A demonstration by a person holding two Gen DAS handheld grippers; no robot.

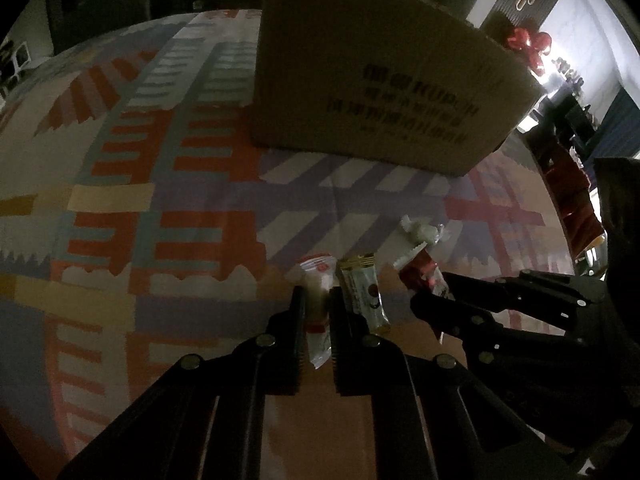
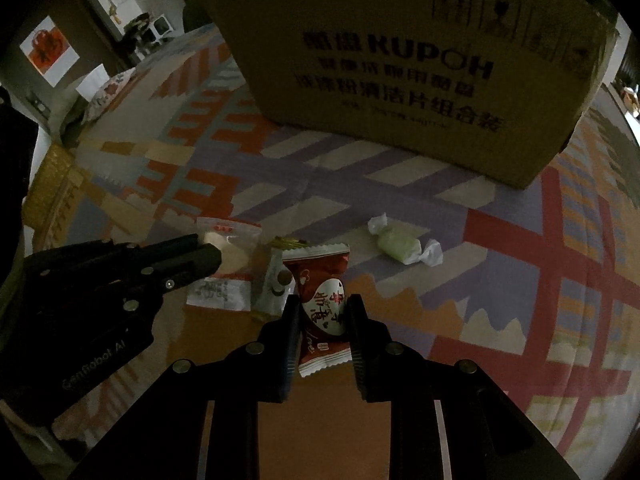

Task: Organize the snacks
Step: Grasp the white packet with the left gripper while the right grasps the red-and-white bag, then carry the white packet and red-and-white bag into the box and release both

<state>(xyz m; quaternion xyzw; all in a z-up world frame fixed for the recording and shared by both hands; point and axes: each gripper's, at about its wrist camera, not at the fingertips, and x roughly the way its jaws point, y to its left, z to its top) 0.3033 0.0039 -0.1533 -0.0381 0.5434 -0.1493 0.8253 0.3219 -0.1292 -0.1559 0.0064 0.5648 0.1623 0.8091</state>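
Note:
My left gripper (image 1: 318, 304) is shut on a clear and white cookie packet (image 1: 318, 280) with red trim, which also shows in the right wrist view (image 2: 228, 256). My right gripper (image 2: 323, 314) is shut on a red and white snack packet (image 2: 322, 304), seen at the right in the left wrist view (image 1: 422, 276). A white and gold bar packet (image 1: 364, 290) lies on the cloth between the two. A green candy in a clear twist wrapper (image 2: 400, 245) lies further right. A brown cardboard box (image 2: 420, 60) stands behind the snacks.
The table wears a patterned cloth (image 1: 160, 200) in red, blue, purple and cream. The box (image 1: 372, 76) fills the far middle. A red bow (image 1: 528, 42) and dark furniture lie beyond the table's right edge. A chair with a cushion (image 2: 104, 92) stands at the far left.

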